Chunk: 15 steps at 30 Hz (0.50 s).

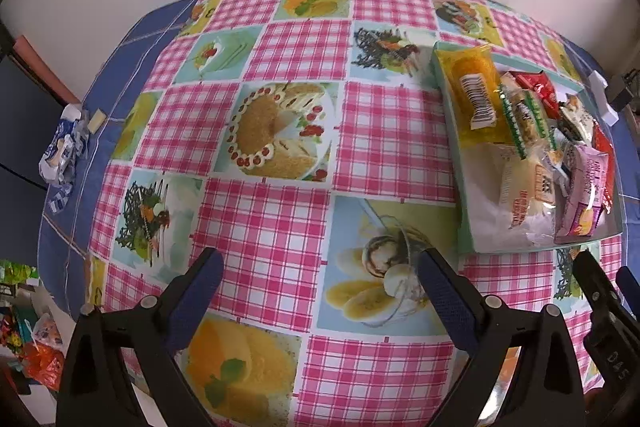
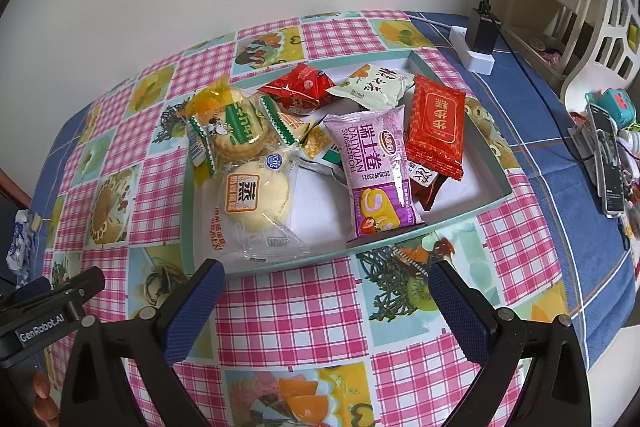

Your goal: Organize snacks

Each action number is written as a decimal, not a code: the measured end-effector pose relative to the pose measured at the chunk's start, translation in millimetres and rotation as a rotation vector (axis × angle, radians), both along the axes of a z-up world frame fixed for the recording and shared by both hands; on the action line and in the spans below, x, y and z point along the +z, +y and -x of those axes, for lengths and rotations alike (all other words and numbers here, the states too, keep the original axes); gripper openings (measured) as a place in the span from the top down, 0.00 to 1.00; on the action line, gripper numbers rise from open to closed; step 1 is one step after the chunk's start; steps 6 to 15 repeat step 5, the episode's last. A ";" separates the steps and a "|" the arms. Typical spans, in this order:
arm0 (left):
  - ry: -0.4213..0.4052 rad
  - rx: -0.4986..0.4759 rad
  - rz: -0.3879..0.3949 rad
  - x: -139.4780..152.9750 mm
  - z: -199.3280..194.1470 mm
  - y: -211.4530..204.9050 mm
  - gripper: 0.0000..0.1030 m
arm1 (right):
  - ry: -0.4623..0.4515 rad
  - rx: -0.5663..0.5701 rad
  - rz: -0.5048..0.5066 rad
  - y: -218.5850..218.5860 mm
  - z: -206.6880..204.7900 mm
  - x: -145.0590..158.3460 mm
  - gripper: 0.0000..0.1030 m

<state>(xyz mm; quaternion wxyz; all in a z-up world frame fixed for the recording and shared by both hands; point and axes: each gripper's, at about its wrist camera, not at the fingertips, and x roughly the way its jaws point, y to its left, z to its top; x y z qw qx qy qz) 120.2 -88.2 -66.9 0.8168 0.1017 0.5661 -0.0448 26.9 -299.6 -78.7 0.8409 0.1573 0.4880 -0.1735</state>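
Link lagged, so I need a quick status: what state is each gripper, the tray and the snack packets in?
left gripper: open, empty, above the tablecloth.
right gripper: open, empty, in front of the tray.
tray: lidless, flat on the table, holding snacks.
purple Swiss roll packet: sealed, lying atop others.
clear bun packet: sealed, lying flat in the tray.

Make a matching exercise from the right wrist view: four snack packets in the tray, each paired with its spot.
1. purple Swiss roll packet
2. flat red packet
3. clear bun packet
4. cream packet

A. tray's back, near the far wall
B. front left corner
C. front middle, leaning on the near rim
D. right side, beside the purple one

Pairs: 1-C, 2-D, 3-B, 4-A
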 end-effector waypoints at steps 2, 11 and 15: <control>-0.012 -0.012 0.007 2.3 1.3 -2.1 0.05 | 0.001 0.002 0.000 0.2 0.1 -0.3 0.00; -0.017 -0.023 0.008 3.4 2.0 -5.0 0.05 | 0.001 0.002 0.000 0.3 0.0 -0.4 0.00; -0.017 -0.023 0.008 3.4 2.0 -5.0 0.05 | 0.001 0.002 0.000 0.3 0.0 -0.4 0.00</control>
